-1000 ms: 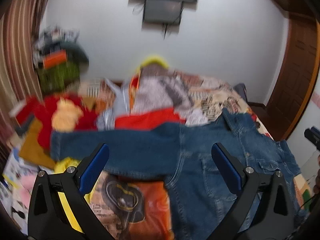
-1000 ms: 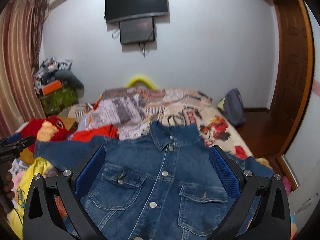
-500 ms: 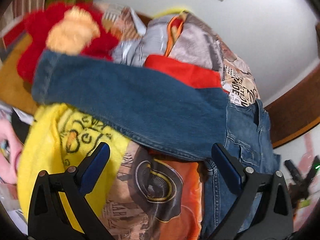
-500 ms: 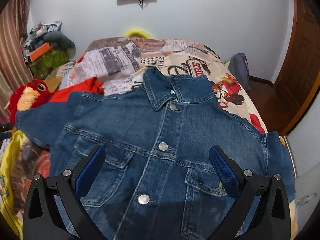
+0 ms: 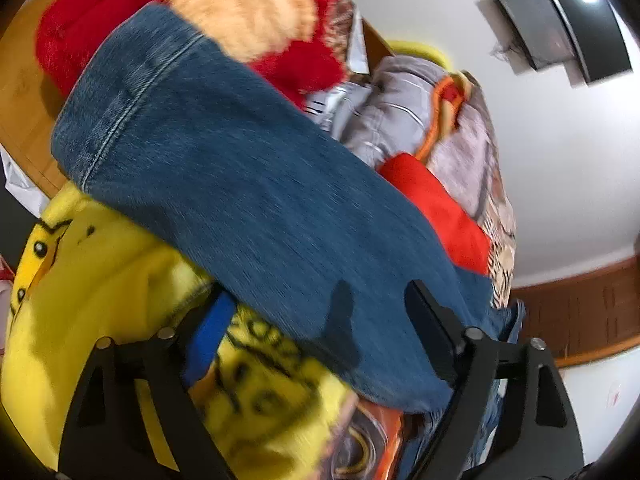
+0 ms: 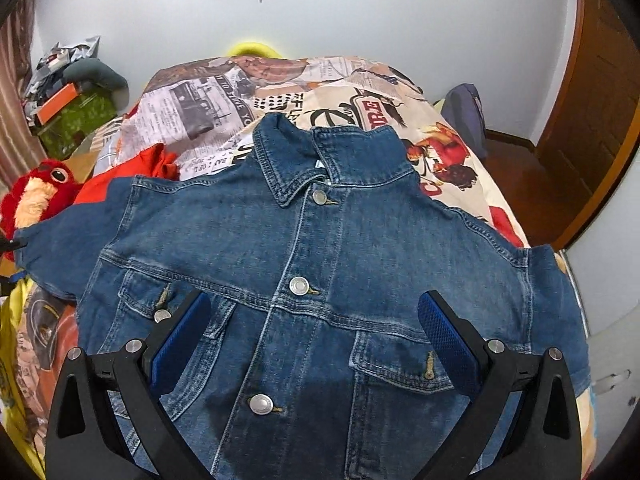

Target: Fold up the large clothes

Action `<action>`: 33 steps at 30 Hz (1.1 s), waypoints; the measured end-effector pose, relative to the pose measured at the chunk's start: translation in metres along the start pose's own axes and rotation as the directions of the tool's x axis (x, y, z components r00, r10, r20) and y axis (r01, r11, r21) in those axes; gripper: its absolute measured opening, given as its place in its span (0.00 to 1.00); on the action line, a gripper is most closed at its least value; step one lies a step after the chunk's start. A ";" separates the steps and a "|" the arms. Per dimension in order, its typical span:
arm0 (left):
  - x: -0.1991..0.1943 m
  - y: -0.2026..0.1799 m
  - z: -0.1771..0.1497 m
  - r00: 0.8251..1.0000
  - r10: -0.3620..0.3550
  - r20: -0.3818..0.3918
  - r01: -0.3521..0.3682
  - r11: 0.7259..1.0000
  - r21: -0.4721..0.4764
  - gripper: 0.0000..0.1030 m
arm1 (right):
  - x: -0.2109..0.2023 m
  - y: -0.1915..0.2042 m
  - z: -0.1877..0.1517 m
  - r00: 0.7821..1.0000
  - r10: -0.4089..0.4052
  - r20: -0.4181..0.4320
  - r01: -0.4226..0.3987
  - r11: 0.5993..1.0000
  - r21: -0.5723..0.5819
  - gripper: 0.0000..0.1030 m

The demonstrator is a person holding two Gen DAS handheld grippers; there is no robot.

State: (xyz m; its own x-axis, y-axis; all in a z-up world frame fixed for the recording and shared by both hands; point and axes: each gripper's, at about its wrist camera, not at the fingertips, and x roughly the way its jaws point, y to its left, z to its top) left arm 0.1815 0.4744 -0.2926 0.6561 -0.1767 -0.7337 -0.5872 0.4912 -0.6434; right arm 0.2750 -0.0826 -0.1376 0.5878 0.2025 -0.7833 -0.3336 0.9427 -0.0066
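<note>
Bed (image 6: 460,152) shows past the denim jacket (image 6: 320,260), both hand-held grippers, left (image 5: 320,320) and right (image 6: 312,328), gaping wide over it, gripping nothing.

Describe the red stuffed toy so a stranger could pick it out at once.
Start from the denim jacket spread front-up on the bed, and follow its outstretched sleeve to the cuff. The plush toy sits just beyond it. Unlike the flat red garment nearby, it is fluffy, with a peach face patch and a round dark eye.
</note>
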 end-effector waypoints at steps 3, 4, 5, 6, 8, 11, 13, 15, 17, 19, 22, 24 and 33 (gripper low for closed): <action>-0.001 0.005 0.010 0.998 0.033 0.049 -0.033 0.999 -0.017 0.65 | -0.003 0.002 0.002 1.000 -0.022 0.009 0.023 1.000 -0.014 1.00; -0.001 0.005 0.014 0.996 0.055 0.065 -0.054 0.998 -0.015 0.62 | -0.005 0.002 0.003 0.999 -0.032 0.014 0.033 0.999 -0.023 1.00; -0.001 0.003 0.017 0.994 0.082 0.076 -0.082 0.997 -0.009 0.53 | -0.005 0.003 0.004 0.999 -0.039 0.016 0.040 0.999 -0.029 1.00; -0.001 0.000 0.019 0.988 0.129 0.088 -0.130 0.992 0.002 0.43 | -0.006 0.003 0.005 0.999 -0.048 0.019 0.049 0.998 -0.037 1.00; 0.001 -0.009 0.021 0.962 0.256 0.097 -0.262 0.964 0.054 0.29 | -0.008 0.003 0.007 0.998 -0.059 0.025 0.060 0.997 -0.052 1.00; -0.005 -0.035 0.019 0.933 0.331 0.142 -0.350 0.926 0.144 0.17 | -0.012 0.003 0.011 0.996 -0.077 0.039 0.080 0.994 -0.079 1.00; -0.016 -0.060 0.016 0.931 0.316 0.182 -0.349 0.915 0.201 0.15 | -0.015 0.001 0.013 0.996 -0.078 0.048 0.082 0.993 -0.084 1.00; -0.028 -0.086 0.013 0.935 0.285 0.212 -0.334 0.908 0.254 0.15 | -0.018 -0.001 0.015 0.996 -0.071 0.054 0.076 0.994 -0.082 1.00; -0.039 -0.118 0.006 0.931 0.270 0.246 -0.341 0.884 0.320 0.09 | -0.020 -0.005 0.015 0.996 -0.062 0.057 0.066 0.995 -0.077 1.00; -0.050 -0.156 -0.004 0.937 0.216 0.276 -0.316 0.860 0.401 0.01 | -0.022 -0.008 0.015 0.996 -0.061 0.062 0.066 0.995 -0.077 1.00; -0.068 -0.218 -0.024 0.942 0.100 0.319 -0.259 0.822 0.507 0.01 | -0.026 -0.013 0.014 0.995 -0.060 0.076 0.066 0.995 -0.075 1.00; -0.080 -0.261 -0.041 0.945 0.025 0.327 -0.219 0.790 0.572 0.01 | -0.030 -0.017 0.014 0.995 -0.047 0.086 0.053 0.996 -0.074 1.00; -0.058 -0.334 -0.097 0.986 -0.020 0.167 -0.099 0.730 0.676 0.41 | -0.044 -0.045 0.005 0.993 -0.010 0.119 0.013 0.999 -0.029 1.00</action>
State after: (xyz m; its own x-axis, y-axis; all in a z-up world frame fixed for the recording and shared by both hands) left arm 0.2932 0.2380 -0.0563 0.7374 -0.0419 -0.6741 -0.1739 0.9527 -0.2494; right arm 0.2677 -0.1322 -0.0994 0.6745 0.2237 -0.7035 -0.3472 0.9371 -0.0350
